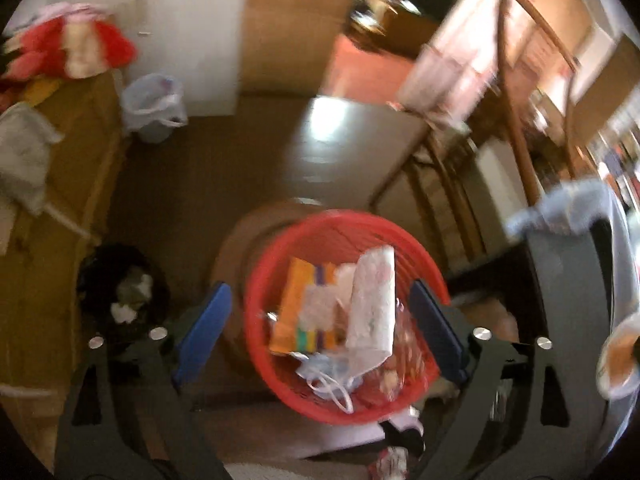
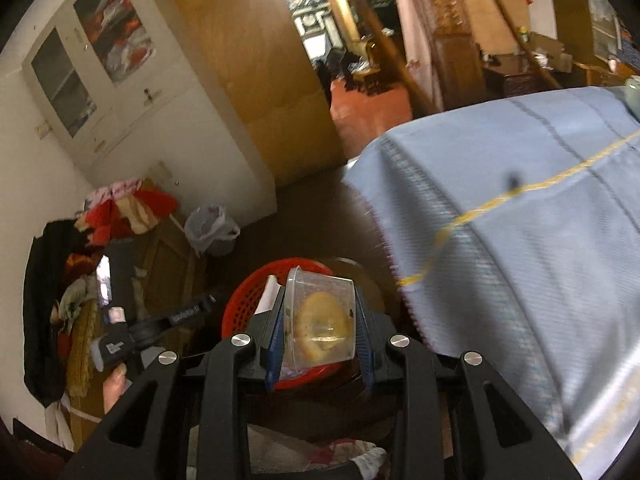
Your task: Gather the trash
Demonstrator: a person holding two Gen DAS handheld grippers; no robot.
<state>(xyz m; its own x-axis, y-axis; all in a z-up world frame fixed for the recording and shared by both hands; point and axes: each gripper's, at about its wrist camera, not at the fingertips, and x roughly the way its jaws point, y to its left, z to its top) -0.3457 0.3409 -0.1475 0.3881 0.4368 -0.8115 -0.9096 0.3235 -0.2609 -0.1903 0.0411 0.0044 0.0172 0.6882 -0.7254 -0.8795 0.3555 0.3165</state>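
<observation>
Already over the red basket (image 1: 344, 312) of trash, the left gripper (image 1: 320, 332) had its jaws wide apart and empty, while the right gripper (image 2: 320, 320) clamped a clear plastic cup (image 2: 320, 320) above it, probably for dropping.

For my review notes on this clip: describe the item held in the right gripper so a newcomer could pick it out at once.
Start at the red basket on the floor beside the blue-grey cloth. Just above it, the right gripper clamps a clear plastic cup between its blue pads. It lies on its side with a round yellowish-brown food piece inside, unlike the paper and wrappers already in the basket.
</observation>
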